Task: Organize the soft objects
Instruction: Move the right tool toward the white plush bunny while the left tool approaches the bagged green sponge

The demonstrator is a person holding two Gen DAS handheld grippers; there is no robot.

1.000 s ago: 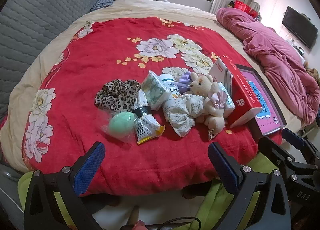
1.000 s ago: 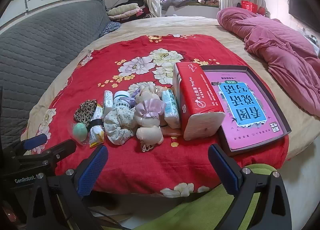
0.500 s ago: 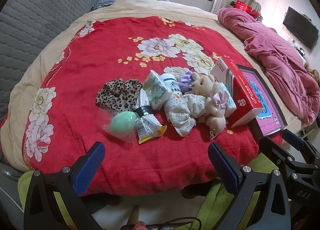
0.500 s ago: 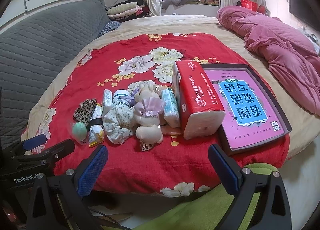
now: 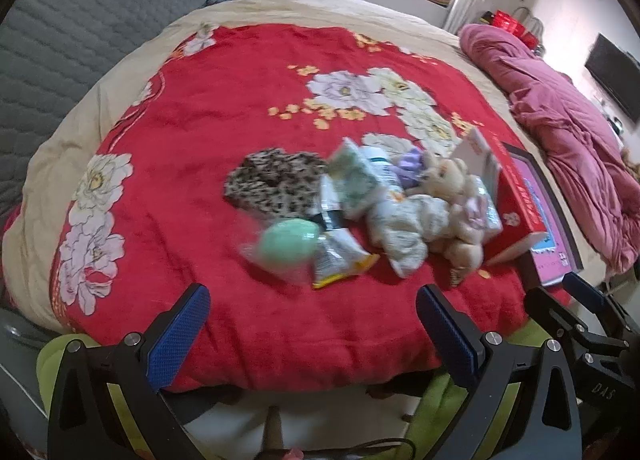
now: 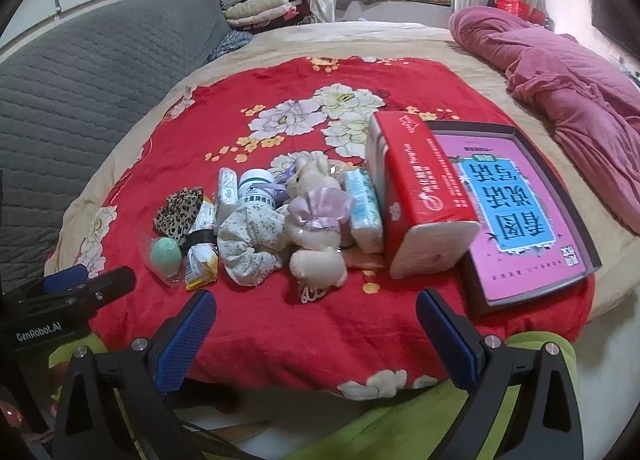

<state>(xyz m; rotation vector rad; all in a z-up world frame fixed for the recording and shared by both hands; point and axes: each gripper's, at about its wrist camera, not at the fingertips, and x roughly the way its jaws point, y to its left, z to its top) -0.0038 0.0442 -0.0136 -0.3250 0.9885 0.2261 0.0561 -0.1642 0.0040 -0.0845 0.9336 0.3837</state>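
1. left gripper point(image 5: 312, 324): jaws spread wide, holding nothing, at the near edge of the red blanket point(image 5: 208, 148). the green sponge point(image 5: 289, 245) in its clear wrap lies straight ahead, just beyond the fingertips, nearer this arm.
2. right gripper point(image 6: 316, 324): also wide open and empty, facing the plush bear point(image 6: 316, 228), whose long axis runs toward it.
3. only the right view is sharp and shows the tissue pack point(image 6: 420, 200) leaning on the pink box point(image 6: 516, 204); the left view is blurred.

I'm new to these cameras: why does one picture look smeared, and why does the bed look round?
Left wrist view: motion blur smears the green egg-shaped toy and plush bear. Right wrist view: sharp, the red tissue pack is crisp. Both: the fisheye lens bows the red floral blanket; window daylight is soft.
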